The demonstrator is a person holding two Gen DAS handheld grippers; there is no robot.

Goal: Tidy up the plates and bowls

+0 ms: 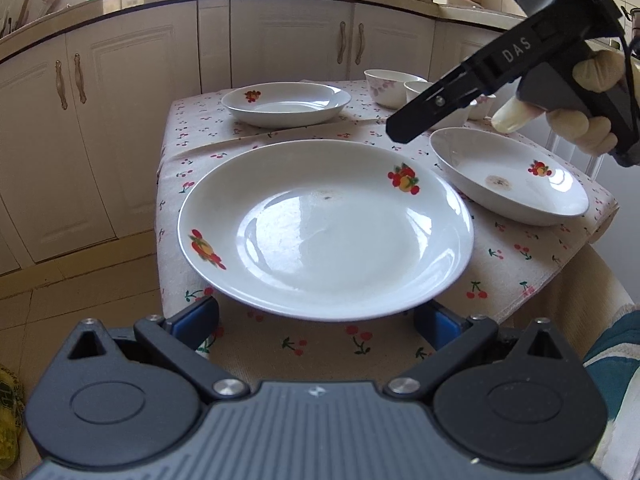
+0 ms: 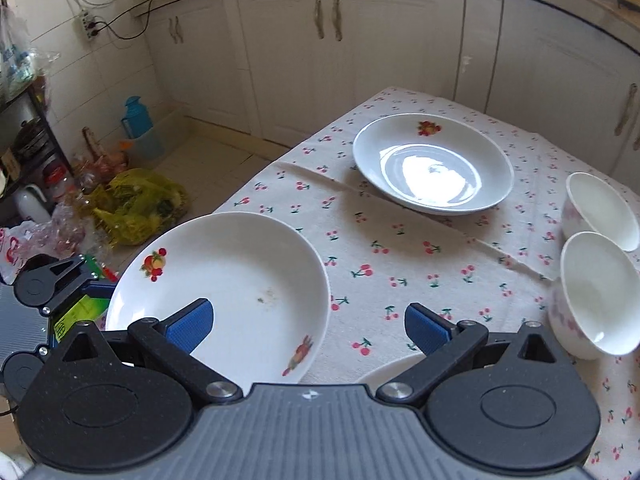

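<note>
Three white plates with fruit prints lie on a cherry-print tablecloth. The near plate (image 1: 326, 228) (image 2: 224, 292) lies just ahead of my left gripper (image 1: 316, 320), whose blue pads are wide apart below its near rim. A second plate (image 1: 286, 102) (image 2: 434, 164) lies at the far side. A third plate (image 1: 508, 176) lies at the right; only its rim shows in the right wrist view (image 2: 384, 372). White bowls with pink flowers (image 1: 390, 86) (image 2: 596, 292) stand at the far right. My right gripper (image 2: 308, 326) (image 1: 404, 128) is open and empty, hovering above the table.
The small table (image 1: 532, 256) has cloth-draped edges near at left and front. White kitchen cabinets (image 1: 280, 36) stand behind. Bags and bottles clutter the floor (image 2: 132, 204) to the table's left. A dark shelf (image 2: 28, 148) stands by the wall.
</note>
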